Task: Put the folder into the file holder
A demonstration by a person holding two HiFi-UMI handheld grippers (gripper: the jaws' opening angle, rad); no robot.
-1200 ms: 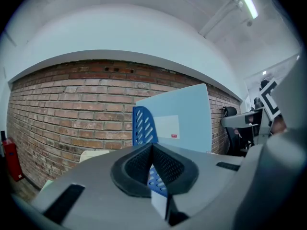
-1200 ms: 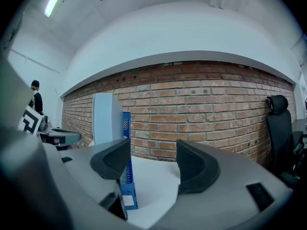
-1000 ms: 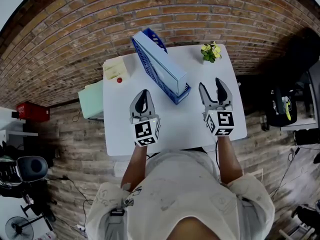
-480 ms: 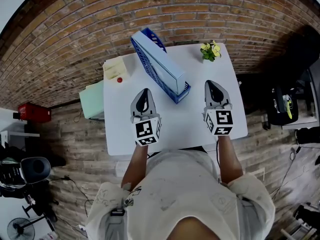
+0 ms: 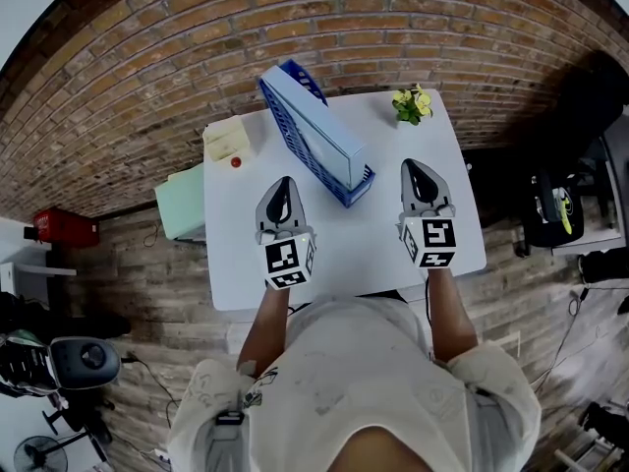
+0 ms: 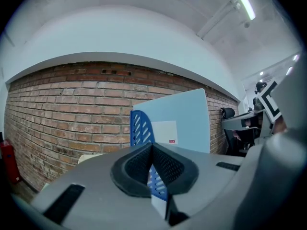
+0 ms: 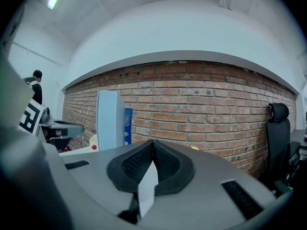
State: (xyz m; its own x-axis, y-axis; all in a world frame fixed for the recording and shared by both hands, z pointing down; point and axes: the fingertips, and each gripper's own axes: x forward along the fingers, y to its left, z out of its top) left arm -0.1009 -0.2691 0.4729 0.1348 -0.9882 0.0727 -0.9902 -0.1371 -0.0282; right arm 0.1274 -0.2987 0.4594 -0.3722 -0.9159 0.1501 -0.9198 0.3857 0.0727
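A light blue folder (image 5: 319, 126) stands upright inside the blue slotted file holder (image 5: 347, 189) at the back middle of the white table (image 5: 354, 254). My left gripper (image 5: 282, 184) rests shut and empty just in front of the holder's near left side. Right of the holder's near end, my right gripper (image 5: 414, 169) is also shut with nothing in it. In the left gripper view, the folder (image 6: 178, 121) and holder (image 6: 140, 128) rise beyond the closed left gripper (image 6: 152, 146). From the right gripper (image 7: 153, 143), the folder (image 7: 109, 120) shows edge-on at the left.
A small potted plant (image 5: 414, 103) stands at the table's back right corner. A yellow notepad (image 5: 224, 138) and a small red object (image 5: 236, 161) lie at the back left. A pale green box (image 5: 180, 201) sits beside the table's left edge. A brick wall (image 5: 324, 18) runs behind.
The right gripper's jaws, open a second ago, have closed on nothing. The left gripper and the folder in the holder have stayed put.
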